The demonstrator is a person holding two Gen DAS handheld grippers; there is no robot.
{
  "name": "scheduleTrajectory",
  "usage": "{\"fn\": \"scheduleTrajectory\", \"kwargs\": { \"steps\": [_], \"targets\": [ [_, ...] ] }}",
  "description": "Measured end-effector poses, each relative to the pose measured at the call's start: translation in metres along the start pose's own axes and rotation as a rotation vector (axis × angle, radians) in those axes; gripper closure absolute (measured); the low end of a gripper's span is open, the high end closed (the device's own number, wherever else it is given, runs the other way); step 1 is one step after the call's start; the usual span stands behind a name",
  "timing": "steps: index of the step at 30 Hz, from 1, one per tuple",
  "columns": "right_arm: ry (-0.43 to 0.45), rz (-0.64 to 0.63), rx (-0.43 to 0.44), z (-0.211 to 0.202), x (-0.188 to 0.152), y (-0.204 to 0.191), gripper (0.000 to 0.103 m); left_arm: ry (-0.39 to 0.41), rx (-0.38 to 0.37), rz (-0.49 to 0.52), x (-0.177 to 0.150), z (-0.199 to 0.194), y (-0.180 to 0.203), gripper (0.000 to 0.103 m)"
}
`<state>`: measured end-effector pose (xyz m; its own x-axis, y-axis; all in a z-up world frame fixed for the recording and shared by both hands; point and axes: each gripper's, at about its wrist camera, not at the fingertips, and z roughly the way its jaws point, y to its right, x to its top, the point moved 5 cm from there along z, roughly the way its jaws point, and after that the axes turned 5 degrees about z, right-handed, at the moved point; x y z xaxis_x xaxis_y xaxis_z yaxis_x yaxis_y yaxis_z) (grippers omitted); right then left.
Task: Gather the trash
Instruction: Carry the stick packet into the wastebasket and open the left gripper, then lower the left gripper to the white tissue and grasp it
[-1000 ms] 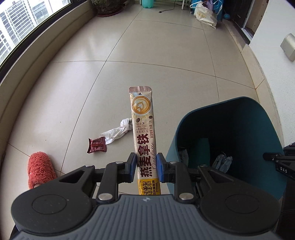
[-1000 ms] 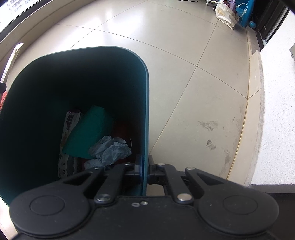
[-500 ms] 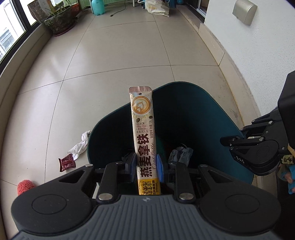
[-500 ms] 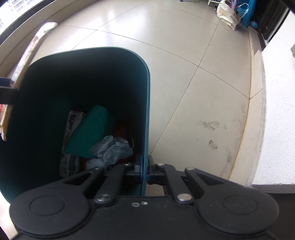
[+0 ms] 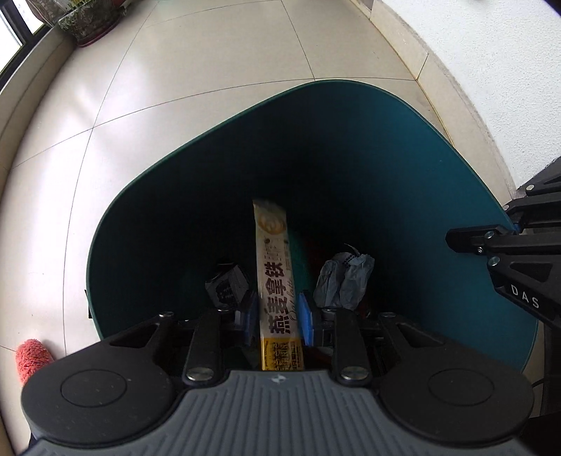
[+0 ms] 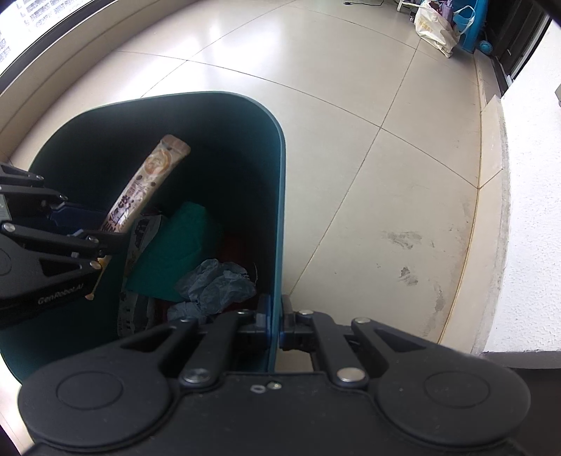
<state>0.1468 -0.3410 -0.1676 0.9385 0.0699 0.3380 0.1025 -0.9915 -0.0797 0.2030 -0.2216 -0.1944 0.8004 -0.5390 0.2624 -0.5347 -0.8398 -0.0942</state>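
My left gripper [image 5: 277, 315] holds a long oat latte sachet [image 5: 277, 277] inside the mouth of the teal trash bin [image 5: 420, 147]. The jaws stand slightly apart around the sachet, and whether they still pinch it is unclear. The sachet also shows in the right wrist view [image 6: 147, 186], with the left gripper [image 6: 94, 242] over the bin. My right gripper [image 6: 275, 322] is shut on the bin's rim [image 6: 278, 210]. Inside the bin lie crumpled grey paper [image 6: 217, 287], a green packet [image 6: 178, 249] and other wrappers.
A red fuzzy cloth [image 5: 31, 357] lies on the tiled floor left of the bin. A potted plant [image 5: 87, 21] stands by the window. A white wall and step [image 6: 505, 210] run along the right. Bags [image 6: 438, 24] sit far back.
My left gripper has carried the sachet from above the floor to over and down into the bin. Its jaws look a little wider now. The right gripper has kept hold of the rim.
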Motion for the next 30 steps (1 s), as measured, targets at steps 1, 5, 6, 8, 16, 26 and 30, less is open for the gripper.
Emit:
{"fn": "scheduleTrajectory", "kwargs": {
  "steps": [1,5,6,8,16,26,30],
  "targets": [
    [0.0,0.0,0.0,0.0,0.0,0.0,0.099,0.001,-0.012,-0.009,0.002,0.001,0.0,0.075],
    [-0.003,0.006,0.0,0.0,0.001,0.0,0.099,0.049,-0.042,-0.044,0.002,-0.005,-0.006,0.031],
    [-0.003,0.007,-0.001,-0.001,0.001,0.0,0.099,0.066,-0.048,-0.052,0.002,-0.009,-0.008,0.029],
    [-0.002,0.009,-0.001,-0.001,0.002,0.0,0.1,0.091,-0.077,-0.069,0.001,-0.017,-0.013,0.029],
    [-0.008,0.014,-0.005,0.0,0.002,0.0,0.1,0.197,-0.151,-0.213,-0.012,-0.057,-0.076,0.03],
    [-0.002,0.019,-0.009,0.0,0.003,0.001,0.099,0.248,-0.059,-0.421,-0.019,-0.063,-0.195,0.023],
    [-0.002,0.019,-0.006,0.0,0.001,0.0,0.098,0.192,0.033,-0.408,-0.02,-0.028,-0.227,0.023]
  ]
}}
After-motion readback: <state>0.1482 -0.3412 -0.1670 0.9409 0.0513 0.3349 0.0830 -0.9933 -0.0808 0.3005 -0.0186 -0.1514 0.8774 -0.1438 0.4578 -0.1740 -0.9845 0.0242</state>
